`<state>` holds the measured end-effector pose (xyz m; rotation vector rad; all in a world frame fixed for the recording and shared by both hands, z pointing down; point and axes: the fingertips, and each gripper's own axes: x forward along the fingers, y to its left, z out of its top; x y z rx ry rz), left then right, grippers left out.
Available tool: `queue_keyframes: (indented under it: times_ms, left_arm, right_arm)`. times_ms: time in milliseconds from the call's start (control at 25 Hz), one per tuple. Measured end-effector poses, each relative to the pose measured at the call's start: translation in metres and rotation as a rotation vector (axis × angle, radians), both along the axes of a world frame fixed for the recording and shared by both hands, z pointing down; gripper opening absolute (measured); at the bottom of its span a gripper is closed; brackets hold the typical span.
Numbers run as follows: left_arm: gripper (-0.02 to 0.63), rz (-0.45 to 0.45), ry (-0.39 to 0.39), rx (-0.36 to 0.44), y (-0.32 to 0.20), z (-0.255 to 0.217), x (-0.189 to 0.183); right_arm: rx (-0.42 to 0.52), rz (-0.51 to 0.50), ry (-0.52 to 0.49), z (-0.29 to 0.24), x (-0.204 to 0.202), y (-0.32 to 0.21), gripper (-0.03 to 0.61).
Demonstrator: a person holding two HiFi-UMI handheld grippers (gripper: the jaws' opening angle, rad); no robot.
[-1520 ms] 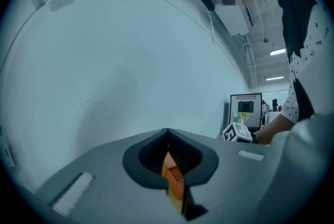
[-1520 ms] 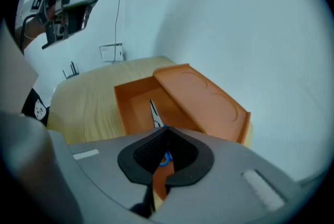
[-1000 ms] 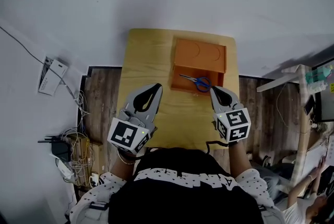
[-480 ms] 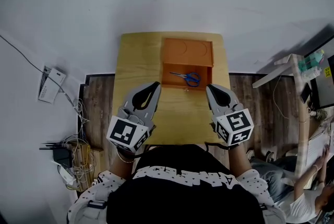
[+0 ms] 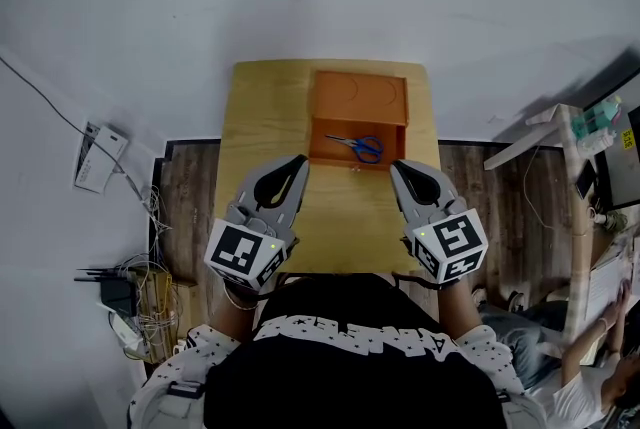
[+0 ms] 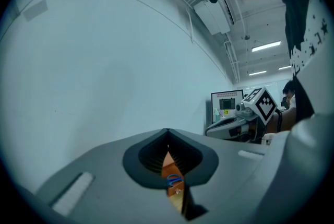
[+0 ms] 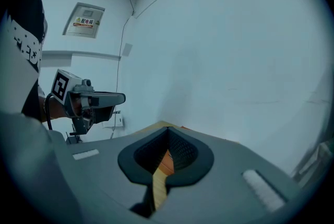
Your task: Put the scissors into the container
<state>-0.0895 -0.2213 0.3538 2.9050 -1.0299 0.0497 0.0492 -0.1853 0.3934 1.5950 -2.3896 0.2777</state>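
Observation:
The scissors [image 5: 358, 146] with blue handles lie inside the open orange container [image 5: 330, 155] at the far middle of the wooden table [image 5: 270, 117]. Its lid [image 5: 358, 97] lies back flat behind it. My left gripper [image 5: 298, 162] hovers over the table just left of the container's front, shut and empty. My right gripper [image 5: 397, 167] is held just right of the container's front, also shut and empty. Through the slit of the left gripper [image 6: 167, 137] in its own view, the scissors [image 6: 175, 180] and the container [image 6: 168, 164] show. The right gripper [image 7: 168, 134] view shows only a strip of table and orange.
White wall rises behind the table. On the floor at the left lie a white box [image 5: 100, 155] and tangled cables [image 5: 140, 292]. A shelf with bottles [image 5: 600, 132] stands at the right, and another person [image 5: 590, 382] sits at the lower right.
The right gripper has drawn back a little from the container's front right corner. The scissors stay in the container. My head view has shifted slightly.

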Motion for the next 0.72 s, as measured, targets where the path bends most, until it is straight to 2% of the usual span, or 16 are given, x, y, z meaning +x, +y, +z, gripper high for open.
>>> queue_keyframes:
  times_ms: [720]
  left_arm:
    - [0.002, -0.019, -0.002, -0.006, -0.0033, 0.0015, 0.0032]
  right_arm:
    - [-0.009, -0.026, 0.005, 0.0035, 0.0047, -0.0038, 0.014]
